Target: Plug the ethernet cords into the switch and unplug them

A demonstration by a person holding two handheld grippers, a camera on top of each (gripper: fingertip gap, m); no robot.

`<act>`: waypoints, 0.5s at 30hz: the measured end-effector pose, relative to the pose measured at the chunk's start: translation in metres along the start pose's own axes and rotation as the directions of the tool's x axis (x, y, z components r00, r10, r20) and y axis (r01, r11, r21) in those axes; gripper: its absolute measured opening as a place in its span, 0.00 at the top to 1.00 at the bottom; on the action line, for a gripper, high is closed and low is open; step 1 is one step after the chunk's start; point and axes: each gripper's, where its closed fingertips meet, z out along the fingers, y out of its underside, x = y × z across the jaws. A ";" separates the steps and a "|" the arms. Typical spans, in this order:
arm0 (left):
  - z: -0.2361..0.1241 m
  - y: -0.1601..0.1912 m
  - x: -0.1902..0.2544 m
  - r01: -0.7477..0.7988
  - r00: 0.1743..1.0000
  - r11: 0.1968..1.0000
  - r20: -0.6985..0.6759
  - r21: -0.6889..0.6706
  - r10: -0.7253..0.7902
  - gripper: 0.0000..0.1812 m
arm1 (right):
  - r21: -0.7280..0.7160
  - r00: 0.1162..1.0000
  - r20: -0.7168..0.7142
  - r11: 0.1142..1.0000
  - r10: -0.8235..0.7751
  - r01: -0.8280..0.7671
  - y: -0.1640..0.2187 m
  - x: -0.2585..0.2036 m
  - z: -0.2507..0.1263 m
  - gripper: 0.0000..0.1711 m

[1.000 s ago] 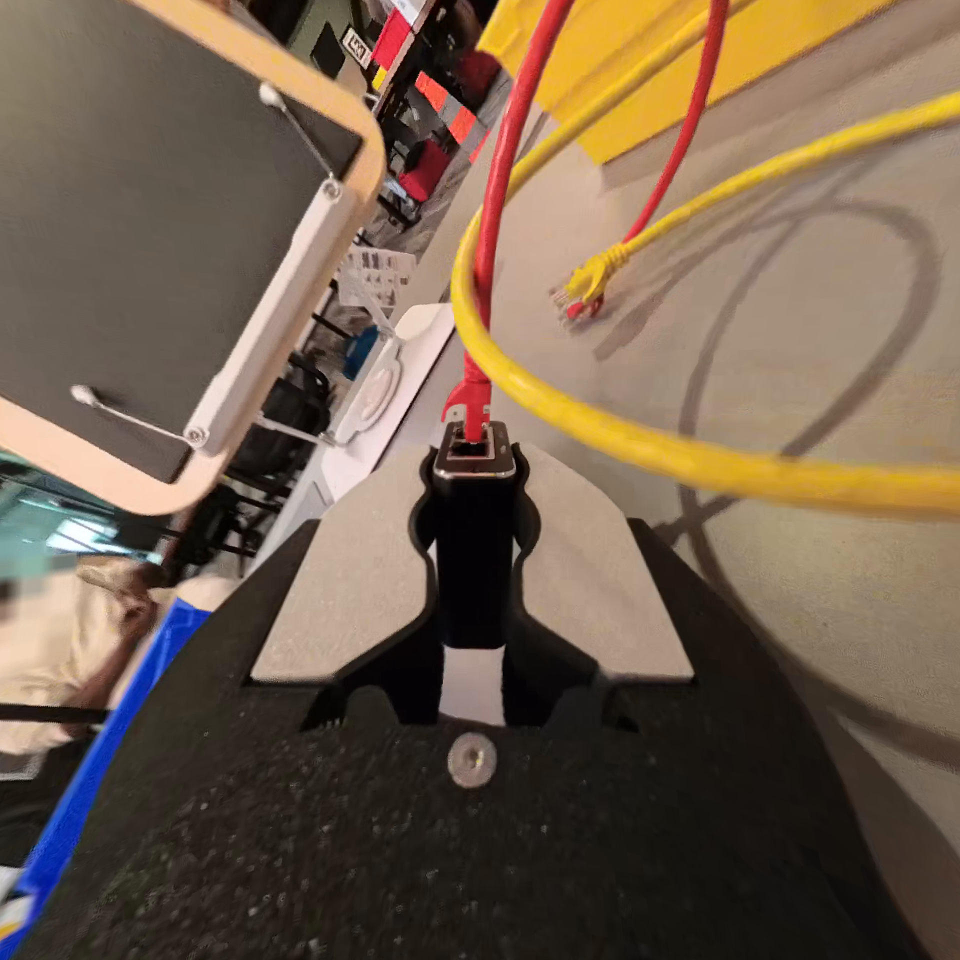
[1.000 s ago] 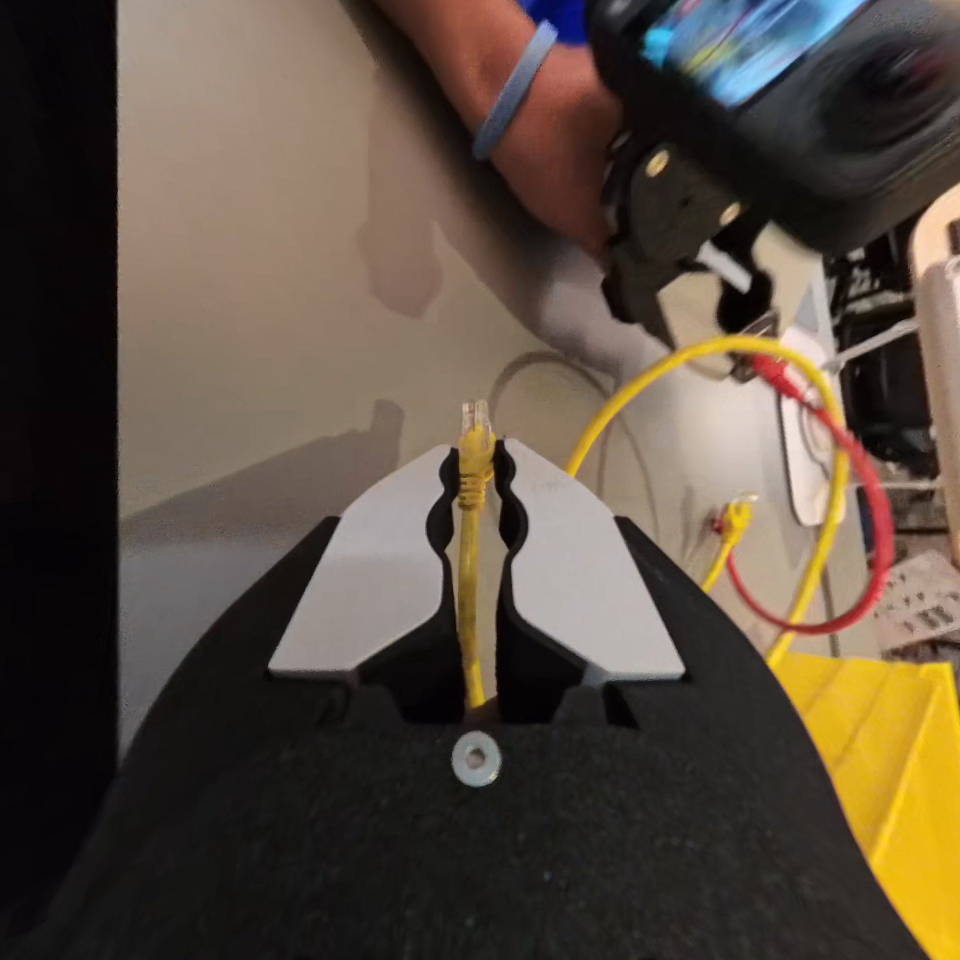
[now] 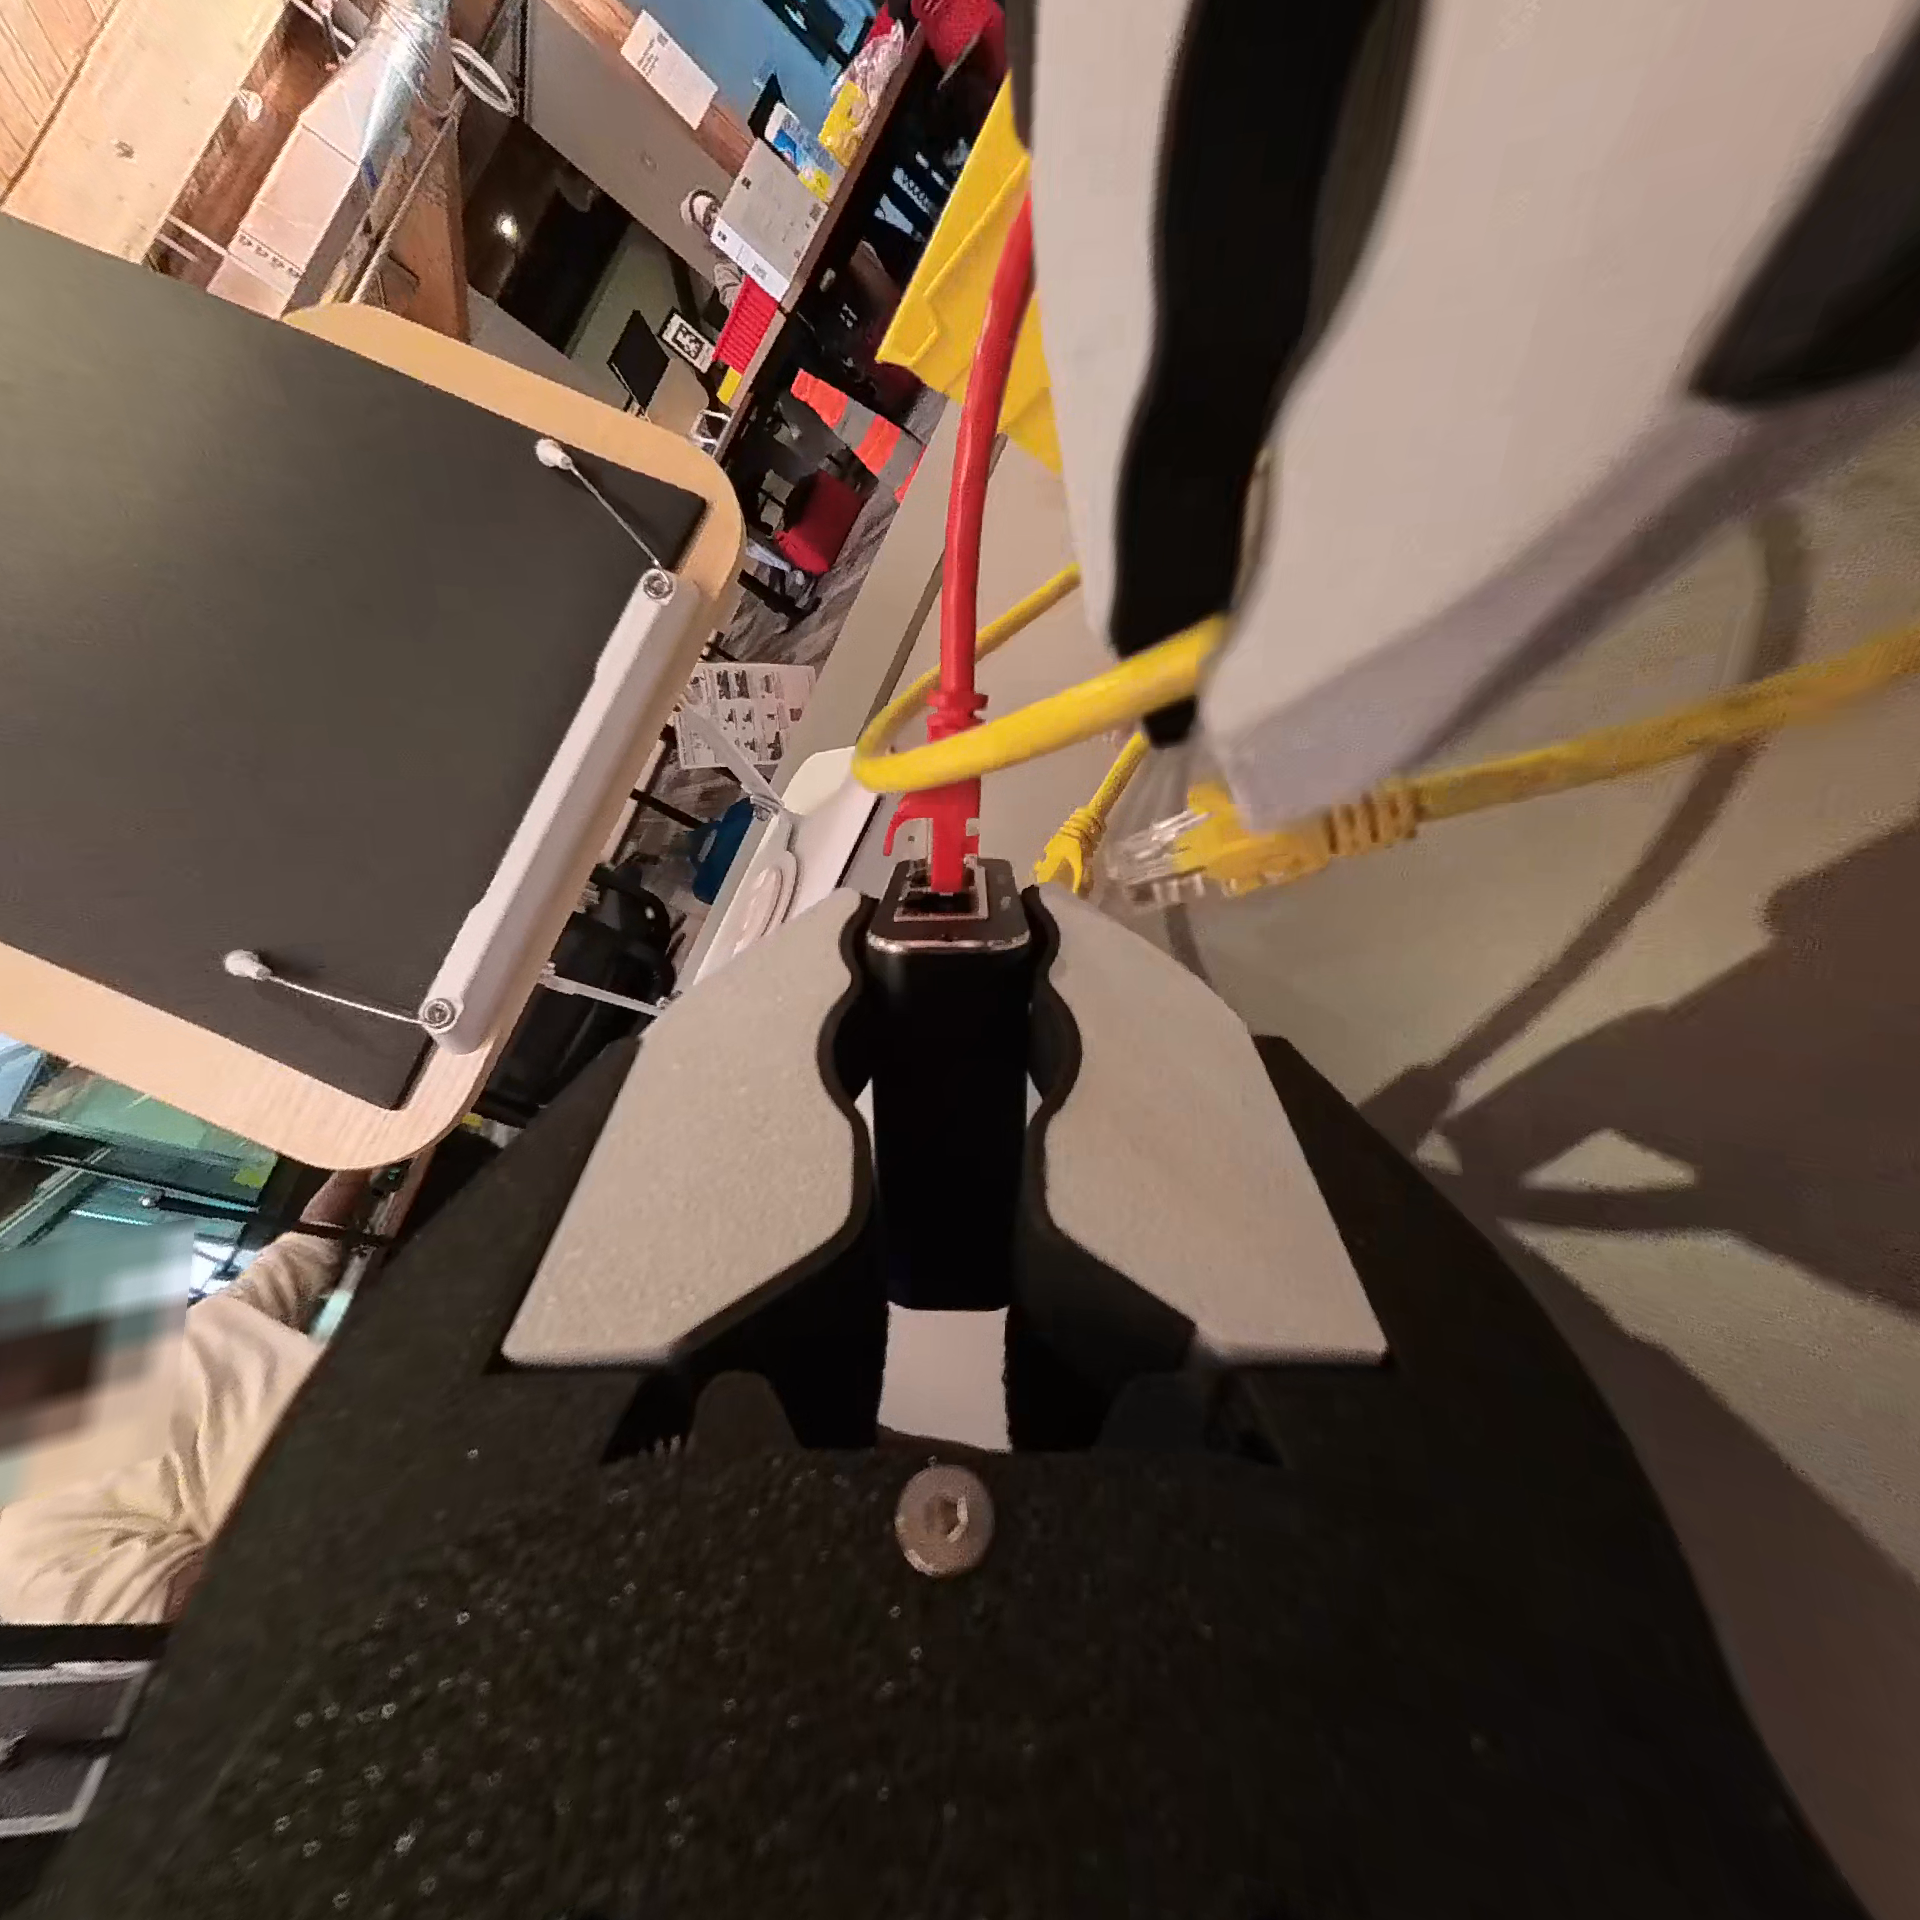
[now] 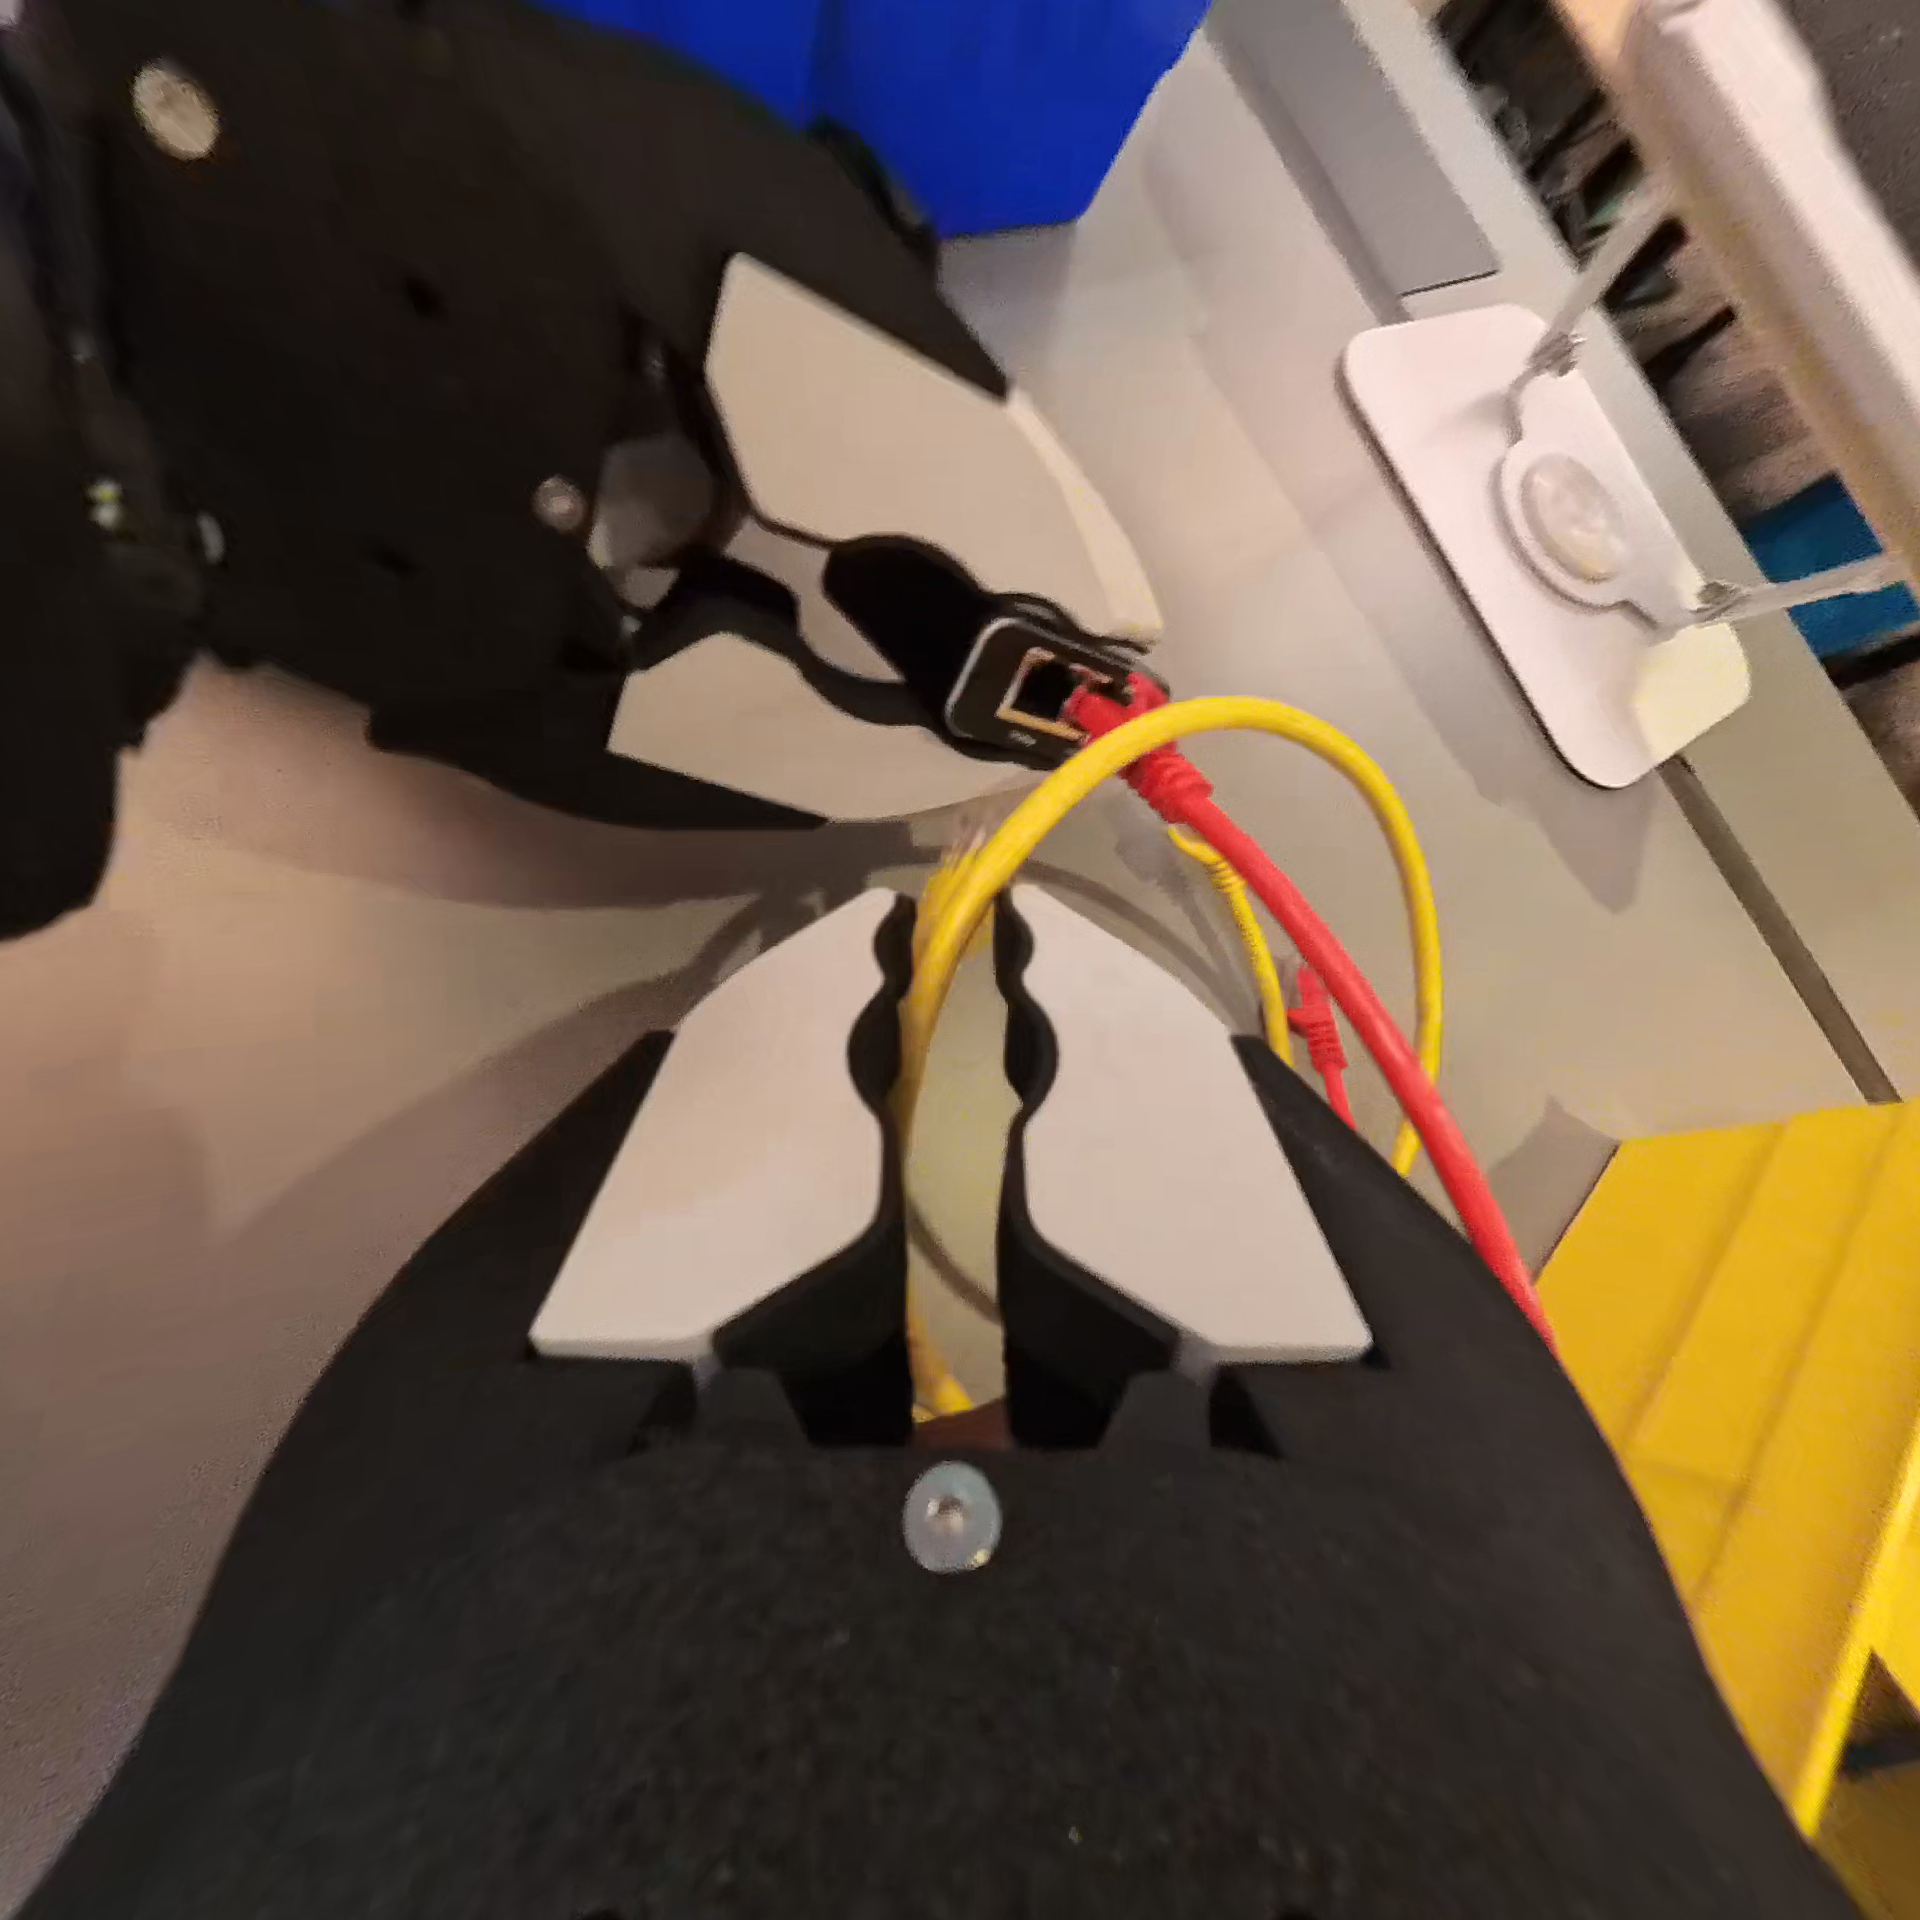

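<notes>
In the left wrist view, the left gripper (image 3: 951,914), black with a grainy body and matte grey finger plates, reaches forward above a pale grey tabletop (image 3: 1621,1049), its jaws closed narrowly on a small black rectangular switch (image 3: 948,1091) with a glossy metal-rimmed end. The switch's long axis runs straight along the fingers, its port end pointing away from the camera. A red ethernet cord (image 3: 961,582) with a ribbed boot is plugged into that end and rises away from it, curving up past a yellow plastic bin (image 3: 961,281). A yellow ethernet cord (image 3: 1023,717) loops across in front of the red one; the right gripper (image 3: 1195,727), blurred and large at upper right, holds it, and its clear-tipped yellow plug (image 3: 1205,847) sits just right of the switch's end, pointing left. In the right wrist view, the right gripper (image 4: 951,914) points forward over the tabletop (image 4: 312,1039), its jaws narrow and pinching the yellow ethernet cord (image 4: 935,997), which runs lengthwise between the scalloped black inner edges; the plug at the fingertips is blurred. Beyond it the cord arcs in a smooth loop. The left gripper (image 4: 1049,717) comes in from the upper left, clamping the switch (image 4: 997,675), whose open port faces right and slightly toward the camera, with the red ethernet cord (image 4: 1299,956) seated beside it and trailing down to the right toward the yellow plastic bin (image 4: 1714,1351). A white flat plate (image 4: 1455,457) lies near the table's edge.
</notes>
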 end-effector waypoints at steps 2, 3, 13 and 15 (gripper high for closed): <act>0.002 0.004 0.001 -0.012 1.000 1.000 -0.003 -0.013 0.012 0.86 | 0.051 0.997 -0.056 0.997 0.061 -0.058 -0.005 0.012 -0.005 0.96; 0.003 0.007 0.002 -0.009 1.000 1.000 -0.013 -0.027 0.008 0.86 | 0.077 0.992 -0.098 0.995 0.077 -0.069 -0.007 0.022 -0.012 0.97; 0.007 0.036 -0.022 0.323 0.946 0.940 0.020 -0.108 -0.323 0.86 | 0.044 0.909 -0.288 0.953 0.300 -0.301 0.040 0.084 -0.060 0.97; 0.006 0.042 -0.033 0.404 0.915 0.909 0.064 -0.100 -0.399 0.86 | 0.011 0.907 -0.269 0.943 0.325 -0.334 0.050 0.072 -0.050 0.97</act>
